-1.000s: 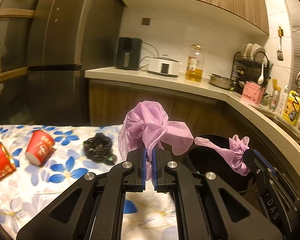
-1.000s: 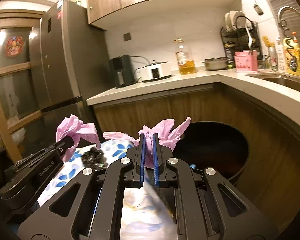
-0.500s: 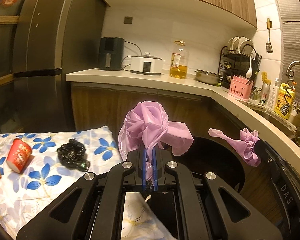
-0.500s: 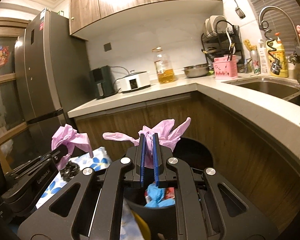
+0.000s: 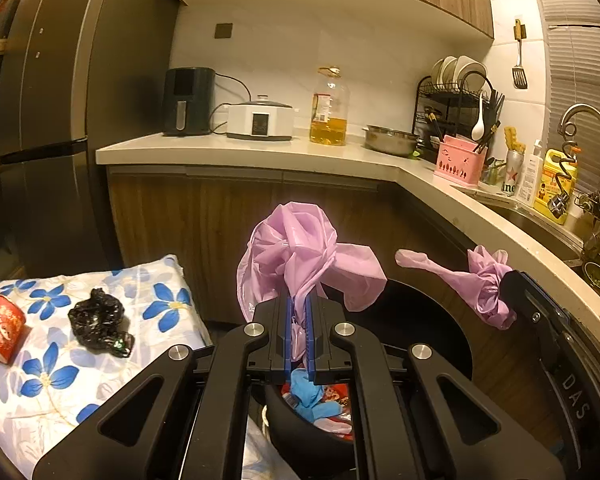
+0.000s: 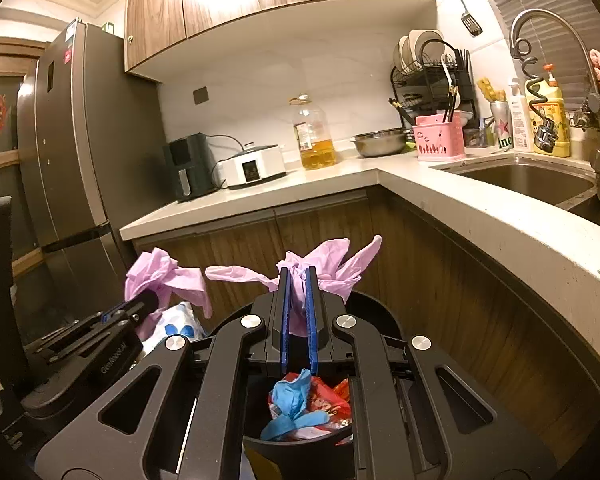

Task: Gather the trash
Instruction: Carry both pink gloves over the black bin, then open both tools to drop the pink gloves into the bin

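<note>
Our left gripper (image 5: 298, 336) and right gripper (image 6: 296, 316) each pinch the pink bag (image 5: 300, 256) above the bin (image 5: 428, 332); only the left view shows cup (image 5: 2, 332) and black wad (image 5: 98, 322) on the cloth (image 5: 60, 380); only the right shows the sink (image 6: 528, 180).

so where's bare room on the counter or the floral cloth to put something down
Free: counter left of the air fryer, and its corner before the sink. Floral cloth is bare below the red cup and black wad. Crowded by the dish rack.
</note>
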Tool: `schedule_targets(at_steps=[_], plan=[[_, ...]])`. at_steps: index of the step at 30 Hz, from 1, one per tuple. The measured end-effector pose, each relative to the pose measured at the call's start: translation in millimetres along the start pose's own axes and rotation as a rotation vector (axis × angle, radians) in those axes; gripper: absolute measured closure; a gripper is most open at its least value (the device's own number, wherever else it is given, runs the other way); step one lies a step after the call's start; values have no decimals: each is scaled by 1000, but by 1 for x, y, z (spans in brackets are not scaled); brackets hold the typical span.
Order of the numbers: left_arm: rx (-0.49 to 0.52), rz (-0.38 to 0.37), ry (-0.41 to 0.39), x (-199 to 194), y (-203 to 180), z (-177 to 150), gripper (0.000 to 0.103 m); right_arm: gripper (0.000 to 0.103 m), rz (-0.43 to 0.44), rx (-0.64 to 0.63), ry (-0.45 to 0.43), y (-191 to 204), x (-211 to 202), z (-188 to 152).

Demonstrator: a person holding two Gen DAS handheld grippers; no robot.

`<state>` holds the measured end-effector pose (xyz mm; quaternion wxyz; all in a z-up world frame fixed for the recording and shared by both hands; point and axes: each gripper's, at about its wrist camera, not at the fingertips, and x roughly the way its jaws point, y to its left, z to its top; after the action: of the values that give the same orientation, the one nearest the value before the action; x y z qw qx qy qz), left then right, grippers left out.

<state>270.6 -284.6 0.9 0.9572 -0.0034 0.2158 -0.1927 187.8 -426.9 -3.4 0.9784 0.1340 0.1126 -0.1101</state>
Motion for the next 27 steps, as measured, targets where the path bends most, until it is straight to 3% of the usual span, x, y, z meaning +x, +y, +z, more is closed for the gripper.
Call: schedule_targets(at_steps=[17, 20, 22, 25, 27], plan=[[23, -25, 46, 26, -10, -5, 97, 93, 16, 13, 36, -6, 21, 0], [28, -26, 57, 29, -10, -7, 88, 93, 11, 19, 53, -9, 25, 0], [26, -29, 60, 30, -9, -8, 74, 92, 12, 28, 66, -11, 29, -1], [31, -24, 61, 31, -9, -10, 62, 89, 8, 33, 78, -14, 32, -1], [22, -23, 64, 31, -5, -11, 58, 88, 8, 36, 82, -16, 33, -2]])
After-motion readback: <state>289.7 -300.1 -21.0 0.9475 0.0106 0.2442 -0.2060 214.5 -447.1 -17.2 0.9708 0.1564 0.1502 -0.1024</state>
